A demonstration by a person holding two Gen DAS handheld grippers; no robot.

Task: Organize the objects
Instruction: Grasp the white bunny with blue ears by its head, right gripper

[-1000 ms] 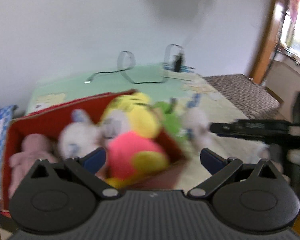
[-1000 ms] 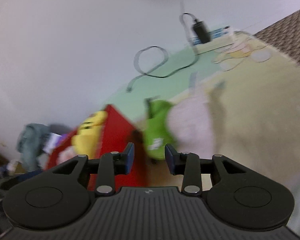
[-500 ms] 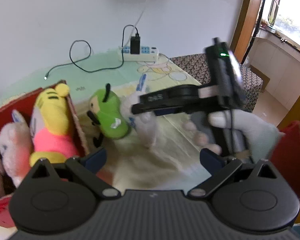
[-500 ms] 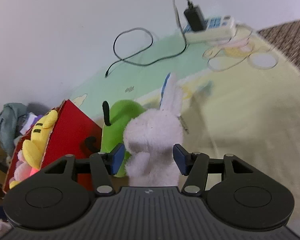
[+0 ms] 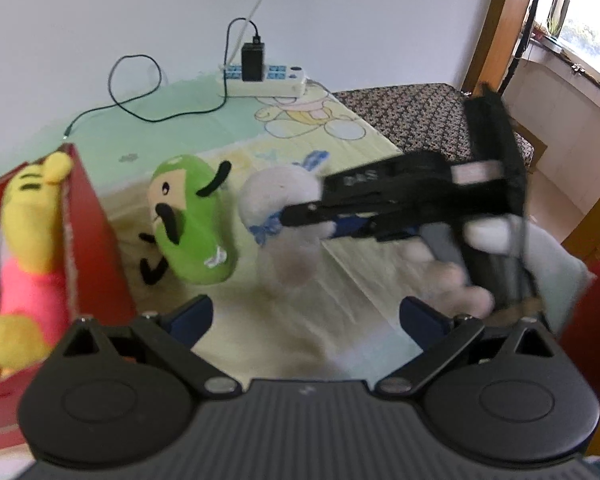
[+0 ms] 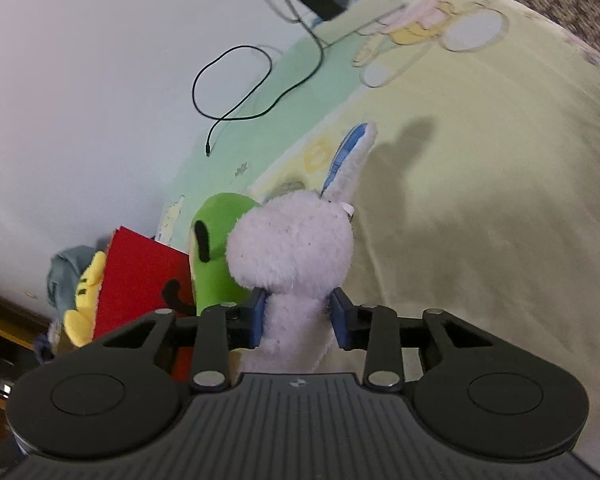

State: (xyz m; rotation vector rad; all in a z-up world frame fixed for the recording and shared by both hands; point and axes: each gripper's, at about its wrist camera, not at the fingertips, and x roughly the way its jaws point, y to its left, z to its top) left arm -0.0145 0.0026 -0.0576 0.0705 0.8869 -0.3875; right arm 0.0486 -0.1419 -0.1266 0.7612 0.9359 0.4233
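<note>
At the lower centre of the right wrist view, the right gripper (image 6: pixel 298 318) is clamping a white plush rabbit (image 6: pixel 290 258) at the neck, its blue pads pressing in from both sides; its jaws have just been closing on the toy. Just left of the rabbit, a green plush toy (image 6: pixel 214 264) is lying on the yellow-green sheet (image 6: pixel 480 184), touching or nearly touching the red box (image 6: pixel 140 280). Along the left edge of the left wrist view, the red box is already holding a yellow-and-pink plush (image 5: pixel 28 248). At the bottom of that view, the left gripper (image 5: pixel 306 316) is standing released, nothing between its fingers.

Step in hand, as judged: securing the rabbit for transfer. Next move calls for lifting it clear of the green toy and carrying it leftward over the box wall.

Hard to make out: the rabbit's body below the pads is hidden behind the gripper housing; the box interior is cut off by the frame edge; the person's hand in the left view is blurred.
</note>
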